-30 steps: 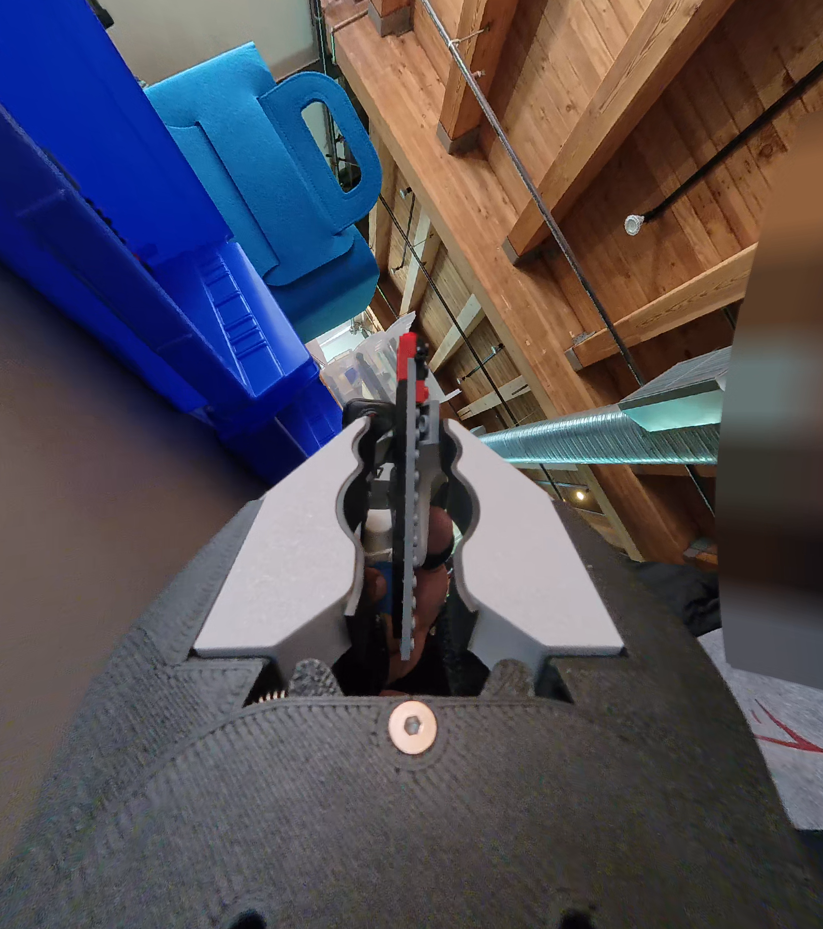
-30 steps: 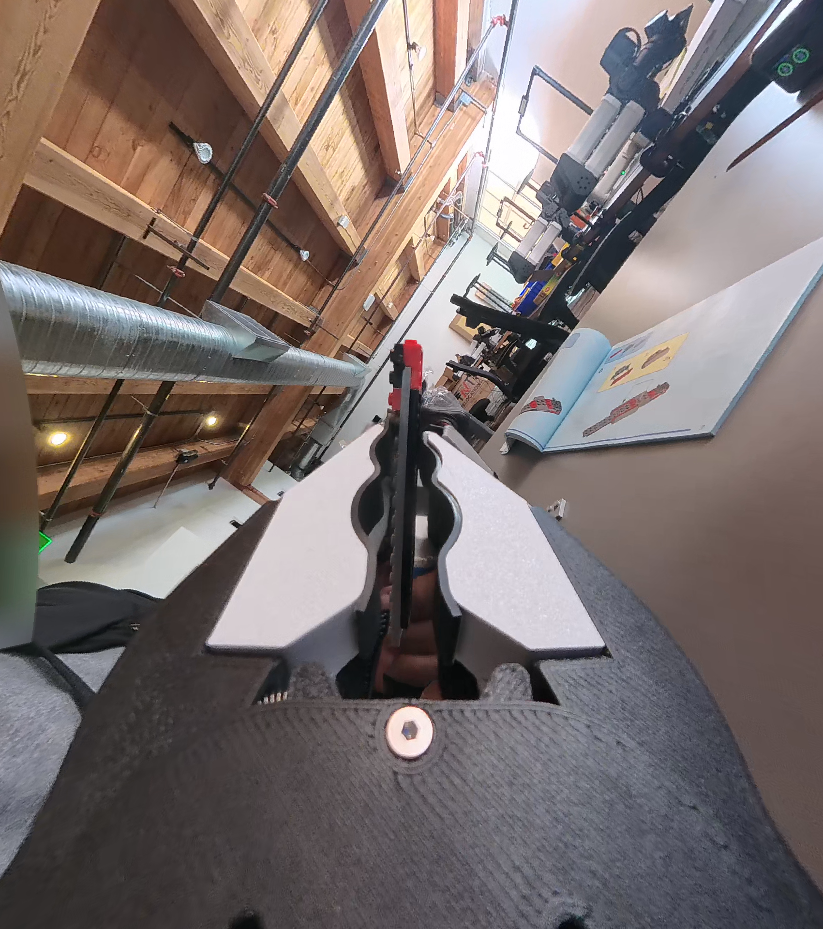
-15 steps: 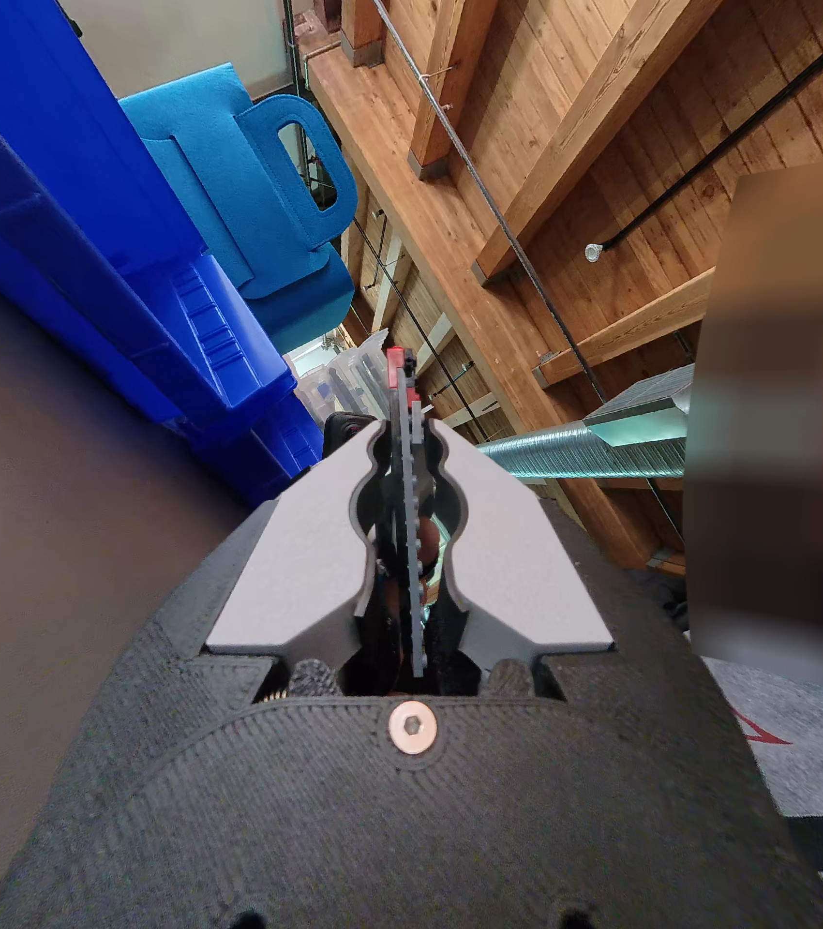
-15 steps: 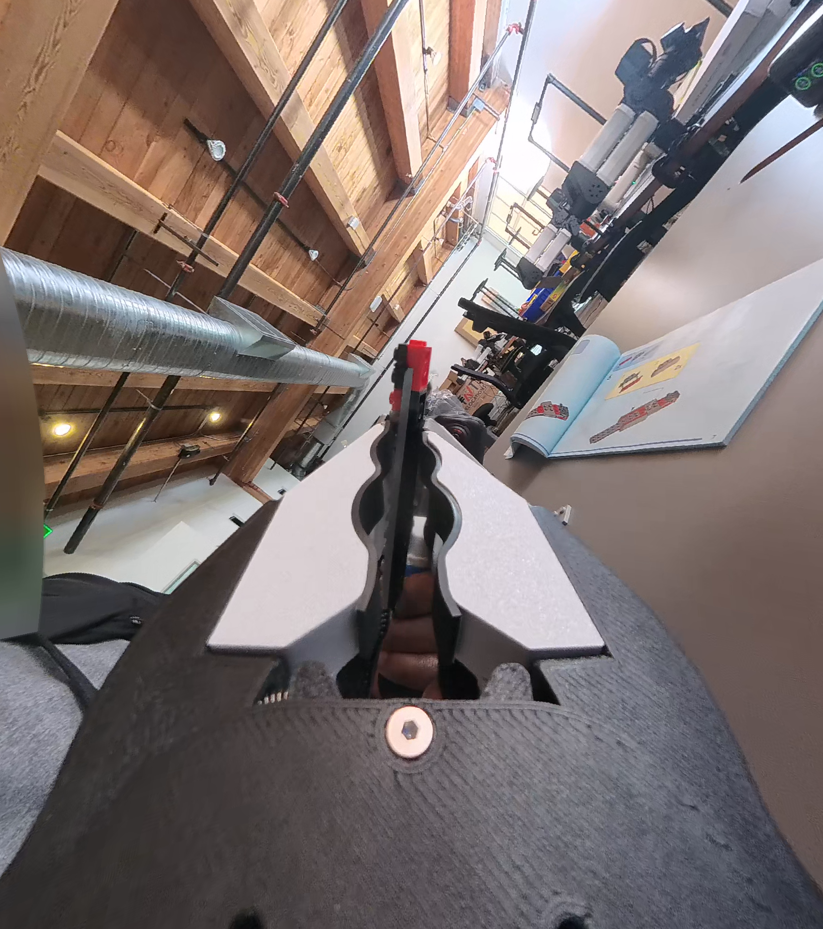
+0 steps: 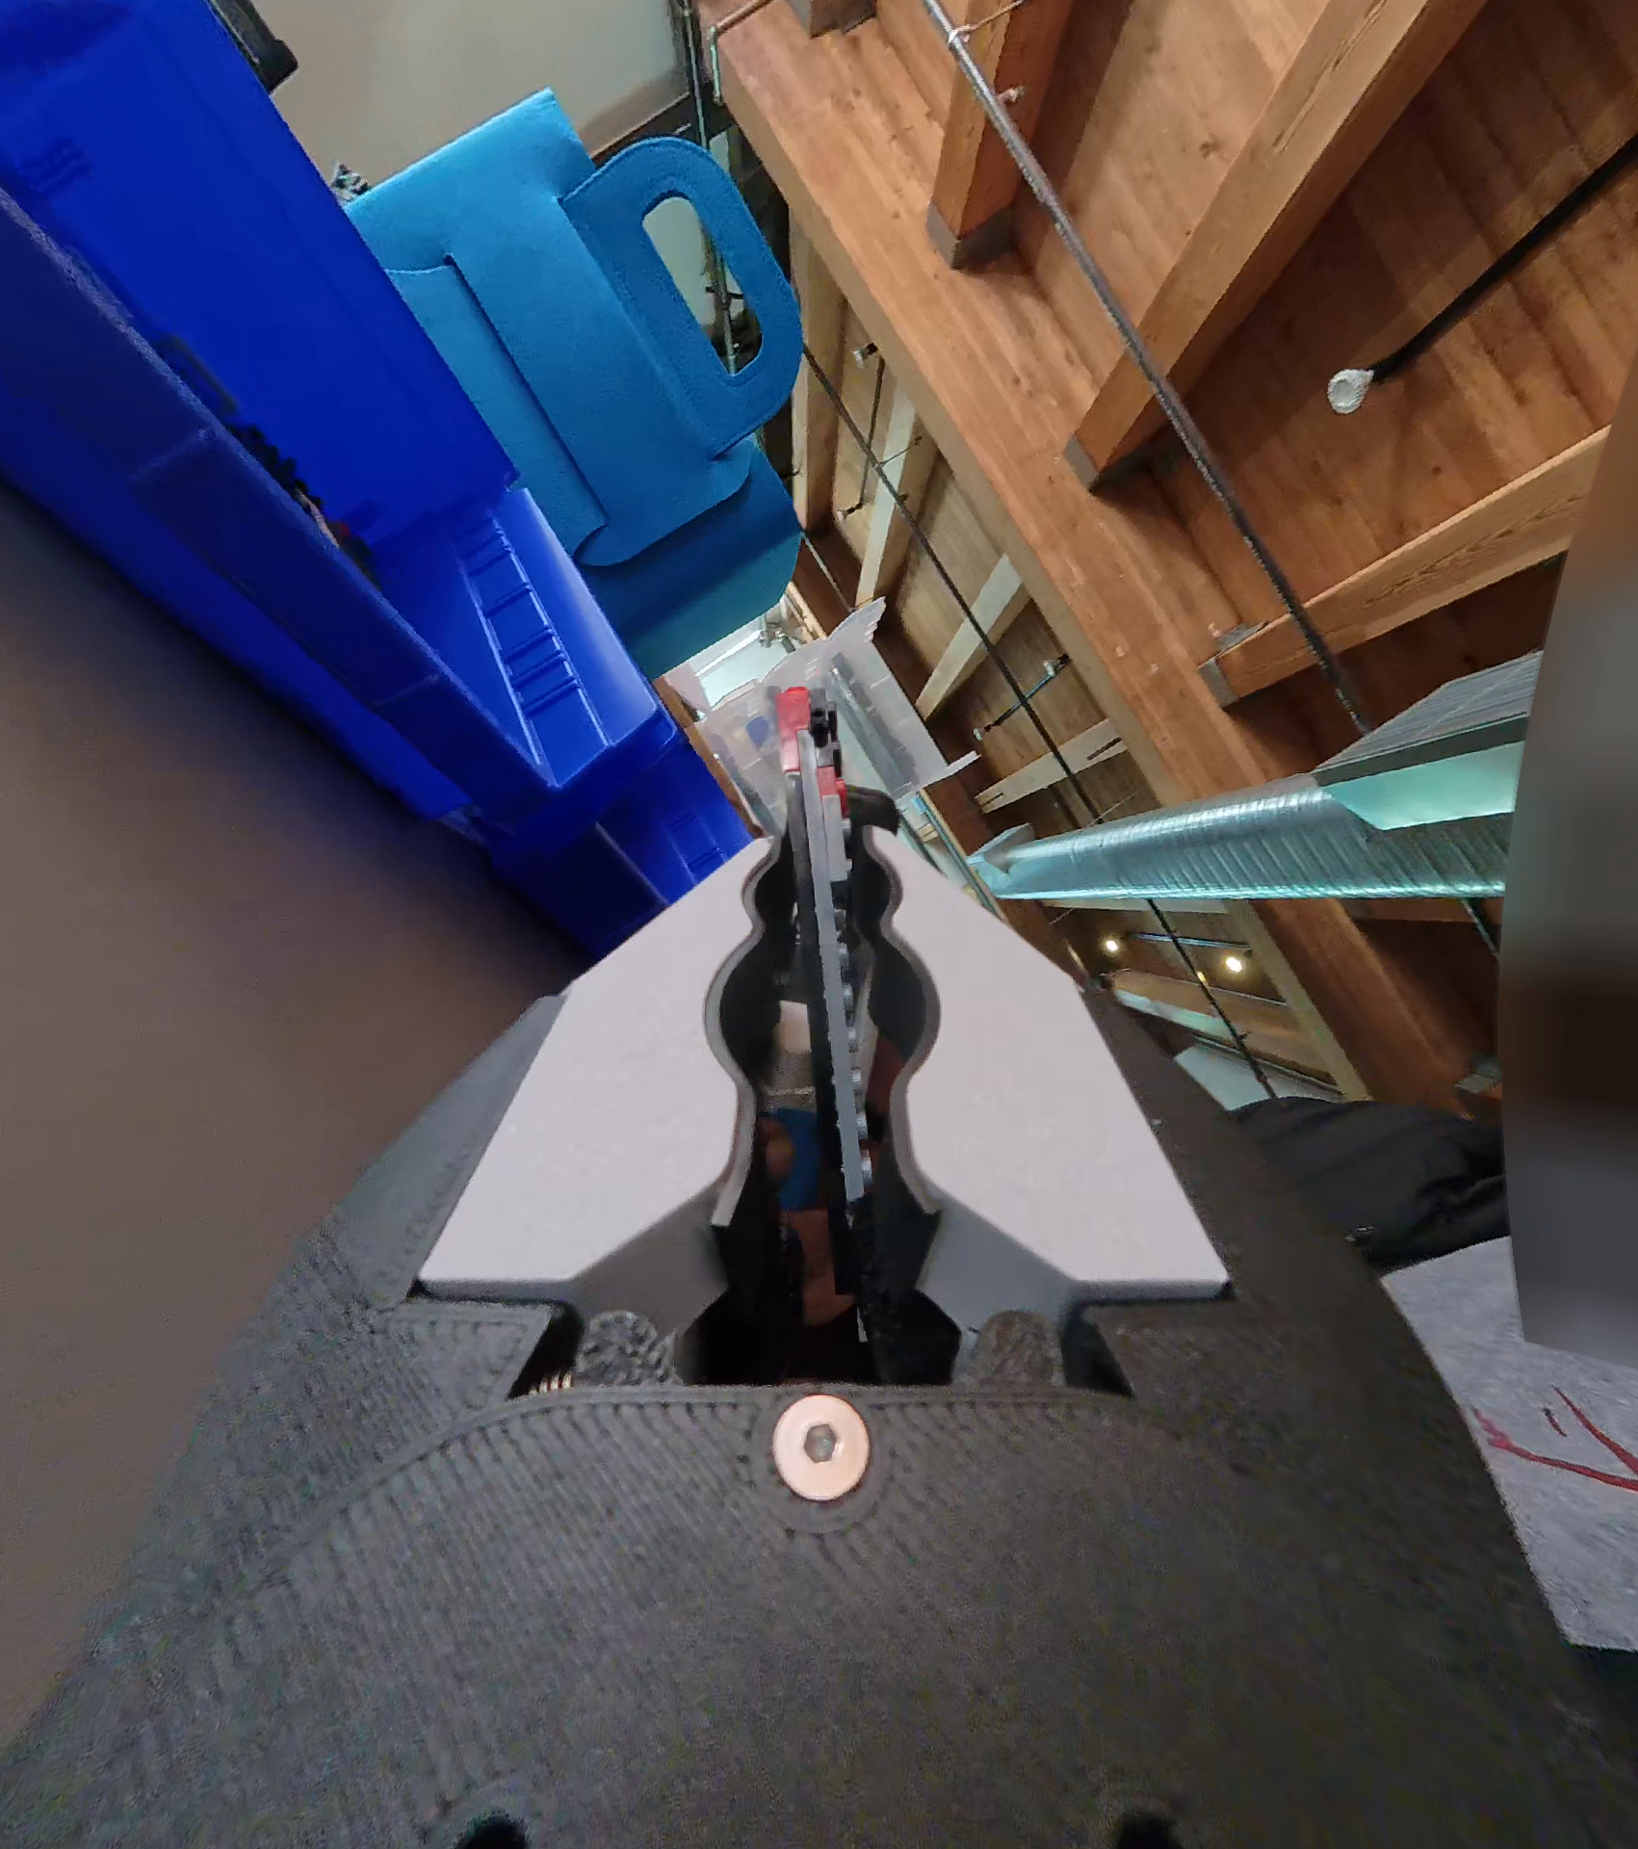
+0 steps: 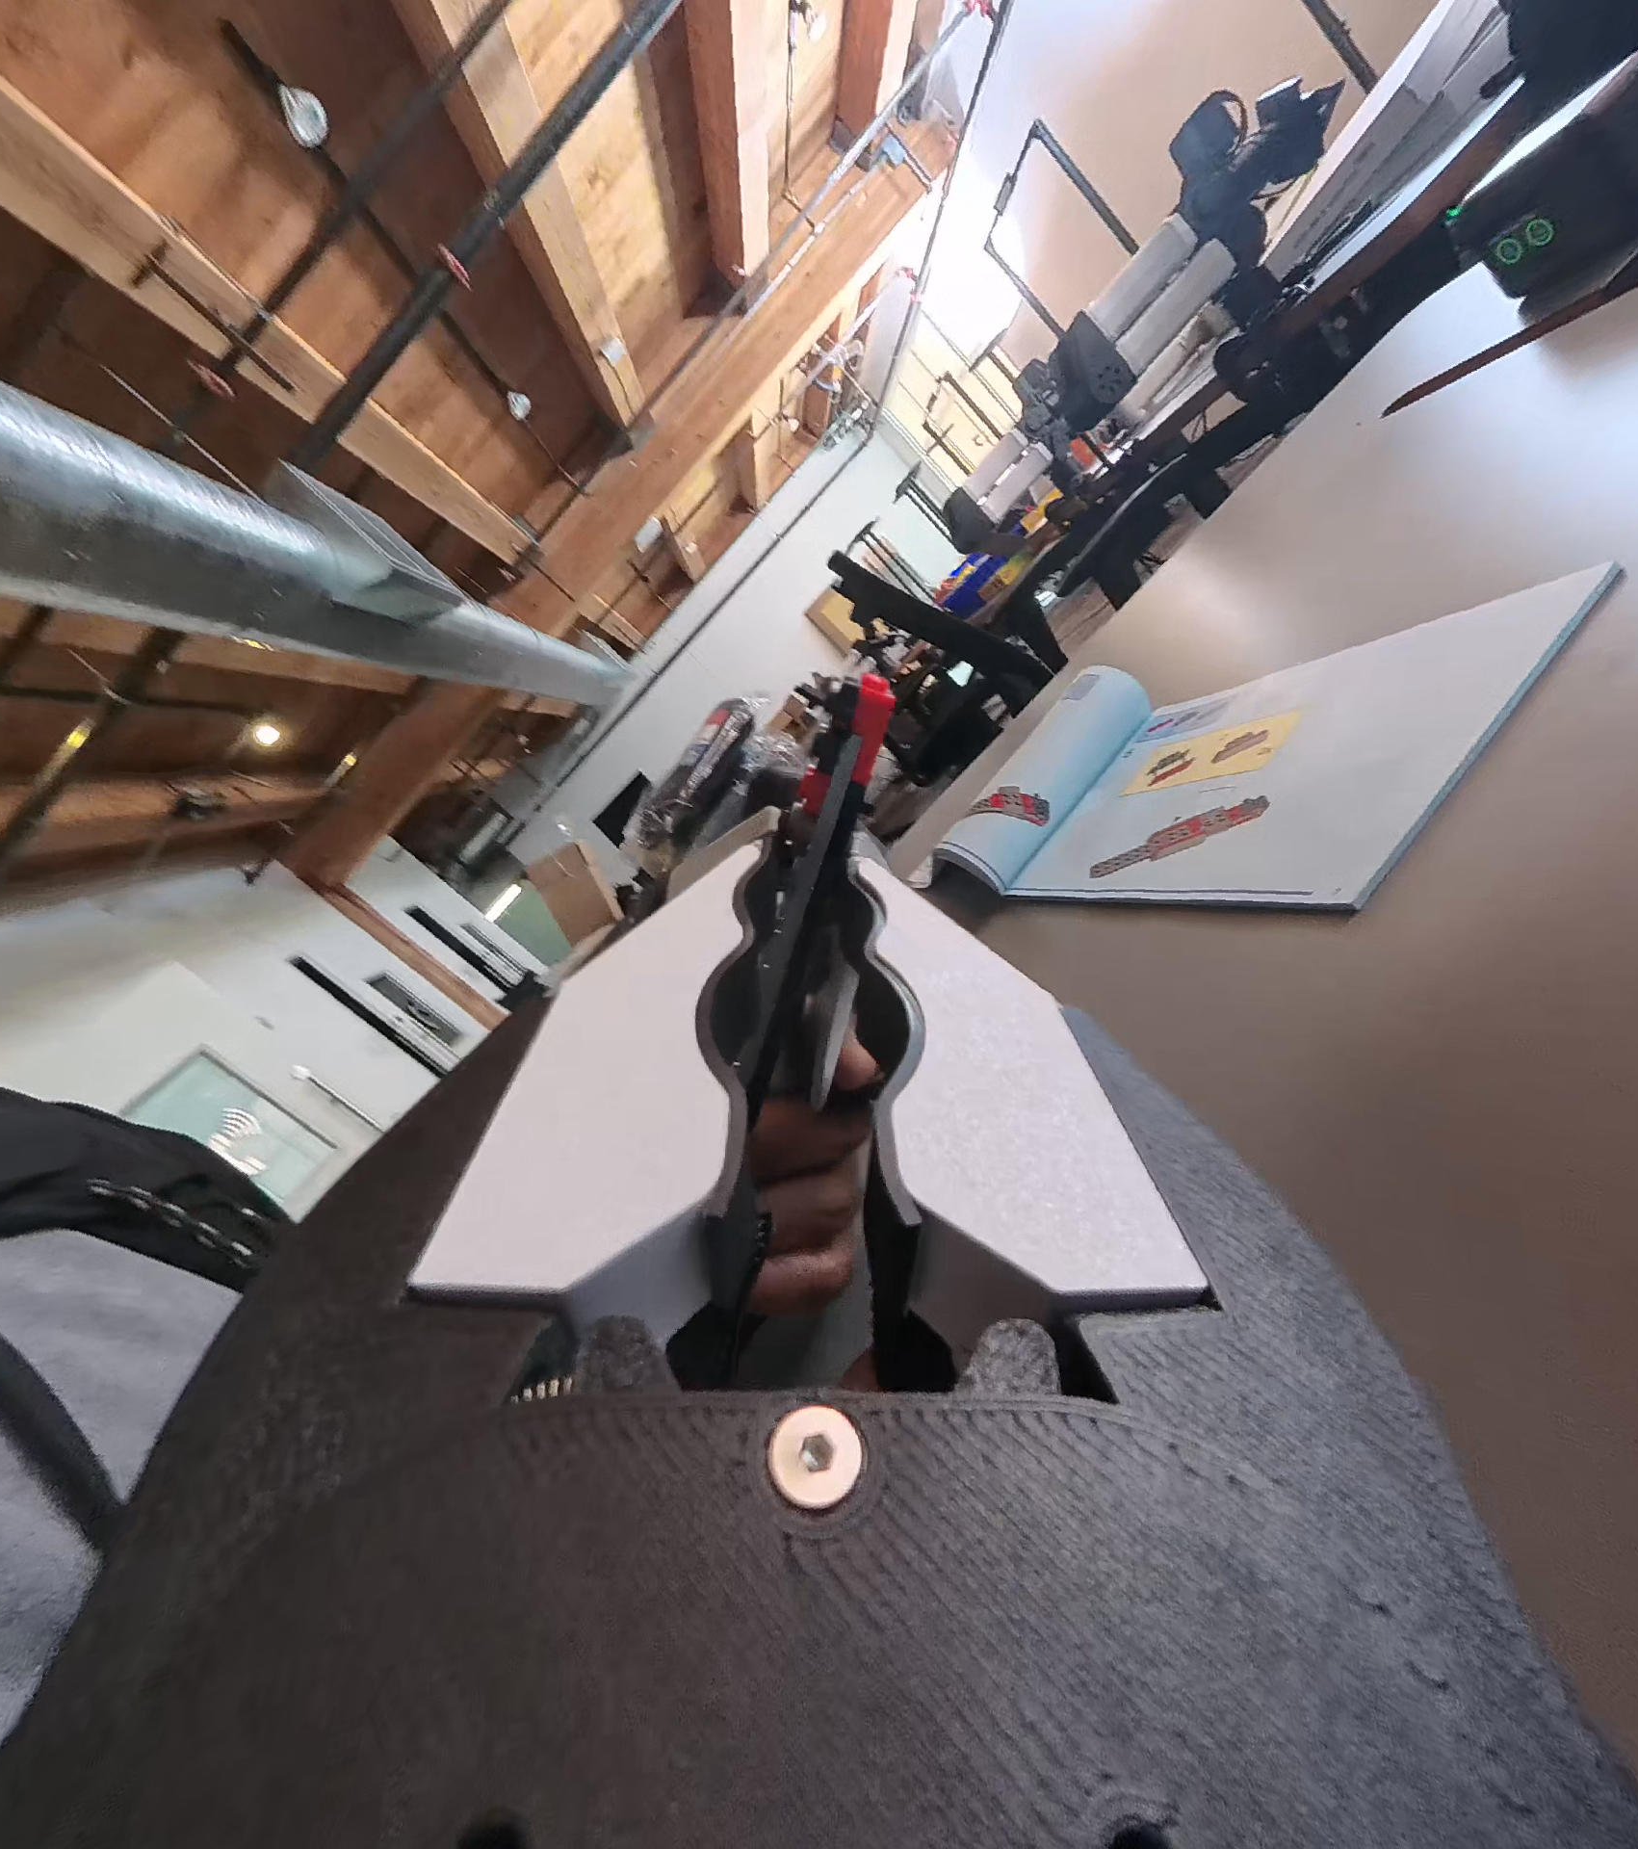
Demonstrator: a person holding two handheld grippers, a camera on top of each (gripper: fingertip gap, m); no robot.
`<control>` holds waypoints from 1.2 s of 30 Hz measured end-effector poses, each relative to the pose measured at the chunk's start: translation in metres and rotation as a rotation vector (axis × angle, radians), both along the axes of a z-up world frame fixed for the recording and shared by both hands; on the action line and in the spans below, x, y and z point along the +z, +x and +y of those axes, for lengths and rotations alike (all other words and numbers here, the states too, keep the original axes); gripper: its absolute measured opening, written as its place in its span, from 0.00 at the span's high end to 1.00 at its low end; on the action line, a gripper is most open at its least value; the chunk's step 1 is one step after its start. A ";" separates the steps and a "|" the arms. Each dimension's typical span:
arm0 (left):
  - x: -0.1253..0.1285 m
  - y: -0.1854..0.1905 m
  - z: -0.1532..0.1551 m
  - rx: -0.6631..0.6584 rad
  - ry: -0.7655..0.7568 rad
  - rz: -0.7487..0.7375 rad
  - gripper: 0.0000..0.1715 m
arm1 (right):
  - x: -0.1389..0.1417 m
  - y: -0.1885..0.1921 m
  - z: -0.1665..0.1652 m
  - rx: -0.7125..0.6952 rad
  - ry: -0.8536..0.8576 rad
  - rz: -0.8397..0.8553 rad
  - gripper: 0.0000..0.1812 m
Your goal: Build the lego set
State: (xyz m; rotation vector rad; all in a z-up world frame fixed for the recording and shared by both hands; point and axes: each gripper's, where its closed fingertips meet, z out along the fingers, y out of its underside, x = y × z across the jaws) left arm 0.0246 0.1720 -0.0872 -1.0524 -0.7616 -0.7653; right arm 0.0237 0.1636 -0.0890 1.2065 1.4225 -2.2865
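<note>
Left of the grey lego plate (image 5: pixel 833 961), stacked blue bins (image 5: pixel 224 480) stand on the brown table (image 5: pixel 144 1001); the left gripper (image 5: pixel 820 870) and right gripper (image 6: pixel 810 880) each pinch that red-tipped plate edge-on between nearly closed fingers, the open instruction booklet (image 6: pixel 1295 760) lying to its right

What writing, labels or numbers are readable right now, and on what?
Booklet: print beside the pictures, too small to read.
Blue bin: embossed marks, too blurred to read.
Grey garment: red mark, cut off, not legible.
Black box: two green round lights, no readable text.
Nothing else legible.
</note>
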 end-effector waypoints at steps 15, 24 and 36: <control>0.001 -0.002 0.001 -0.013 0.036 -0.036 0.93 | -0.002 -0.005 0.003 0.025 -0.105 -0.089 0.95; -0.001 0.002 0.002 -0.024 0.053 -0.046 0.89 | 0.001 -0.004 0.005 0.023 -0.151 -0.091 0.95; 0.007 0.009 -0.006 -0.013 0.062 0.026 0.94 | 0.010 0.003 -0.002 0.055 -0.116 -0.012 0.94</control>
